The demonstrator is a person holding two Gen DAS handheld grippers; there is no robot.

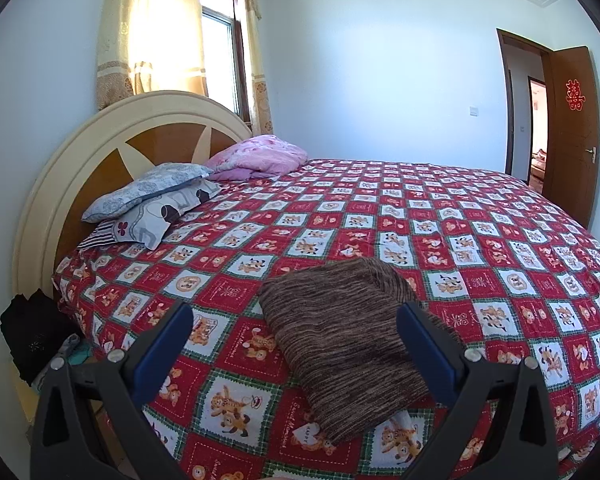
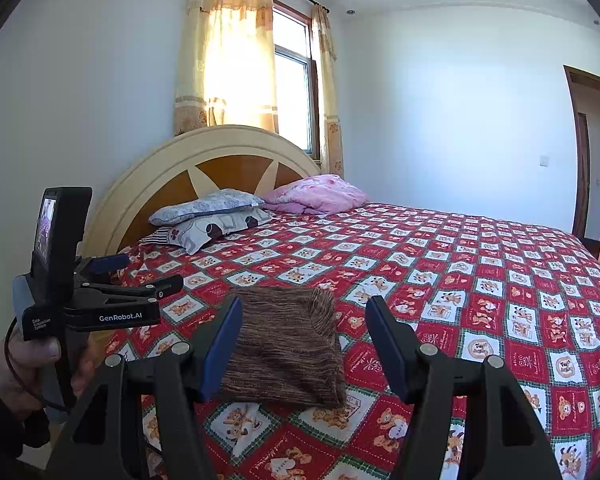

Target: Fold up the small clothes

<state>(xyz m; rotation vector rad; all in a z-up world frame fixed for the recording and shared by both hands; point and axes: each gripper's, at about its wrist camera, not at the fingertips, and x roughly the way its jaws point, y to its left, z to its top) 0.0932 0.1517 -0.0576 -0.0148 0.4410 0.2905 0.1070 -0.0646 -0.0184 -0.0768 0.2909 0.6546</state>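
A brown striped knit garment (image 1: 340, 340) lies folded into a flat rectangle on the red patterned bedspread (image 1: 480, 248), near the bed's front edge. It also shows in the right wrist view (image 2: 284, 344). My left gripper (image 1: 296, 320) is open and empty, hovering just in front of the garment with the blue fingers apart on either side of it. My right gripper (image 2: 300, 316) is open and empty, also just short of the garment. The left gripper shows from the side in the right wrist view (image 2: 140, 276), held in a hand, open.
Pillows (image 1: 148, 196) and a pink quilt (image 1: 256, 156) lie at the head of the bed by the headboard (image 1: 100, 152). Dark clothes (image 1: 32, 332) hang off the bed's left side. A window with curtains and an open door (image 1: 572, 136) stand behind.
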